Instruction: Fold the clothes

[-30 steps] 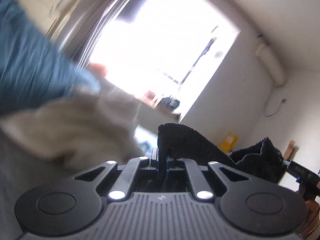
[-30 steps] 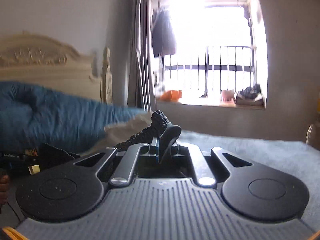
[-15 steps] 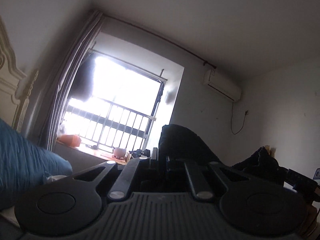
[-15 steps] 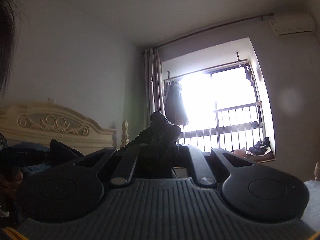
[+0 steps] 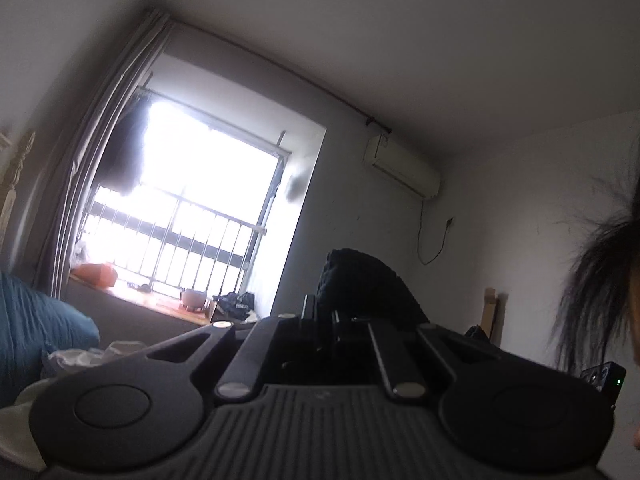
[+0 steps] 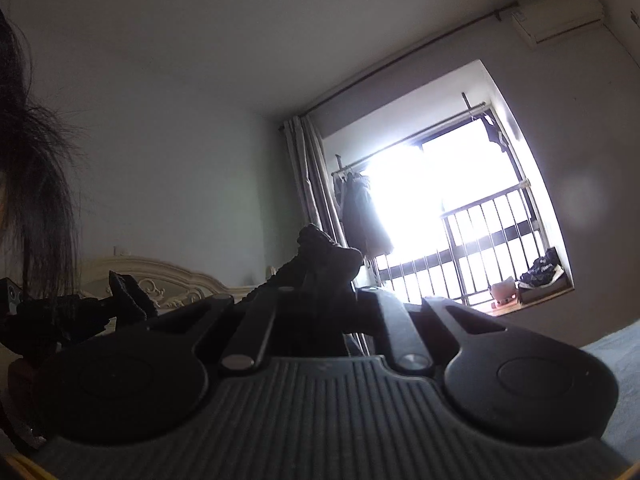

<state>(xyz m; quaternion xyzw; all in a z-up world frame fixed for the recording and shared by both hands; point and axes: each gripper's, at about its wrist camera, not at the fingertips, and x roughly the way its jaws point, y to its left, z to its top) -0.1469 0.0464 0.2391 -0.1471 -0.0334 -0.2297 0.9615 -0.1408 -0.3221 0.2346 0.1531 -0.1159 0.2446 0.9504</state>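
black knitted cloth, the dark garment (image 5: 360, 284), bunches up at the centre of the left wrist view, pinched in the left gripper (image 5: 320, 312), whose jaws are closed tight on it. in the right wrist view another part of the garment (image 6: 320, 256) sticks up at mid-frame, clamped in the same way by the right gripper (image 6: 316, 292). both grippers point a little upward toward a bright barred window (image 5: 180, 216), a grey curtain (image 5: 92, 168) at its left. an air conditioner (image 5: 400, 168) sits high on the wall at upper right. a blue quilt (image 5: 36, 336) fills the lower left corner, and a cream headboard (image 6: 160, 284) shows at the left of the right view.
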